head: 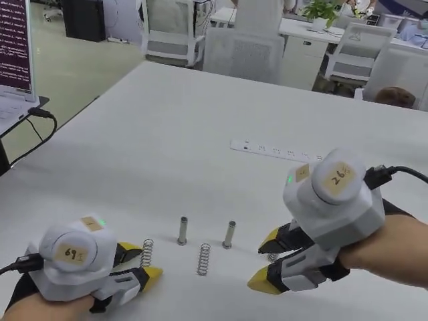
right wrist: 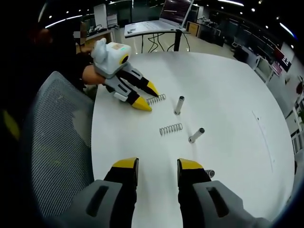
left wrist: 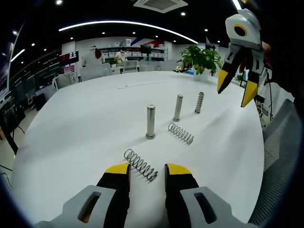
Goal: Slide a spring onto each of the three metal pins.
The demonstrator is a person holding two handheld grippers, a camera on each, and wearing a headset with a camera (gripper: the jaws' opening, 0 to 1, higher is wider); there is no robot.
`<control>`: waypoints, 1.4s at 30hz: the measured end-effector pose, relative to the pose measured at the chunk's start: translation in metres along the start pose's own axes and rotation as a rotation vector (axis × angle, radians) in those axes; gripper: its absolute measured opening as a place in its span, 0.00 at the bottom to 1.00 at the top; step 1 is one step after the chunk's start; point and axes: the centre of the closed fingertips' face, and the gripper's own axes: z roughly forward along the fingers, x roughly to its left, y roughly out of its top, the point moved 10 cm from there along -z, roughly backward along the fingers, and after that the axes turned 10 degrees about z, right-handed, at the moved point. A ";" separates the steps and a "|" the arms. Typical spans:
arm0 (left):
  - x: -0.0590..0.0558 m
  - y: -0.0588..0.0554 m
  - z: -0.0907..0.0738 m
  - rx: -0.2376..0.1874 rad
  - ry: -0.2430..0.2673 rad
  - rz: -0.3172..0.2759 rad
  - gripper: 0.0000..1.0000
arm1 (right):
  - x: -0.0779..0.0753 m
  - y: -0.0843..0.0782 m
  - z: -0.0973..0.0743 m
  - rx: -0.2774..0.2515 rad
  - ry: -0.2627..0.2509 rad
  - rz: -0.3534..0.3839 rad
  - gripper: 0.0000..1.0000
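Springs [head: 203, 259] flat beside upright pins [head: 182, 231]

The right gripper [right wrist: 157, 166] rises from the frame bottom, jaws parted, the gap empty. At centre, a spring [right wrist: 171, 128] lies on the white table [right wrist: 228, 85] between the upper pin [right wrist: 179, 105] and the lower pin [right wrist: 196, 135]. At upper left, a second spring [right wrist: 156, 99] lies at the left gripper [right wrist: 148, 96] tips.

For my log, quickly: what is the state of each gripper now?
Left gripper: open, holding nothing.
Right gripper: open, holding nothing.
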 end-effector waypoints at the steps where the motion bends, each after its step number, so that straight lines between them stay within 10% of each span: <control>1: 0.000 0.000 0.000 0.002 0.001 0.002 0.21 | 0.000 -0.001 0.001 0.004 0.000 -0.002 0.30; 16: 0.012 -0.006 -0.011 0.019 0.086 0.013 0.15 | 0.001 -0.001 0.003 0.014 0.011 -0.011 0.30; 42: 0.005 -0.001 -0.031 -0.020 0.009 0.004 0.03 | 0.005 0.007 -0.007 -0.029 0.020 -0.006 0.29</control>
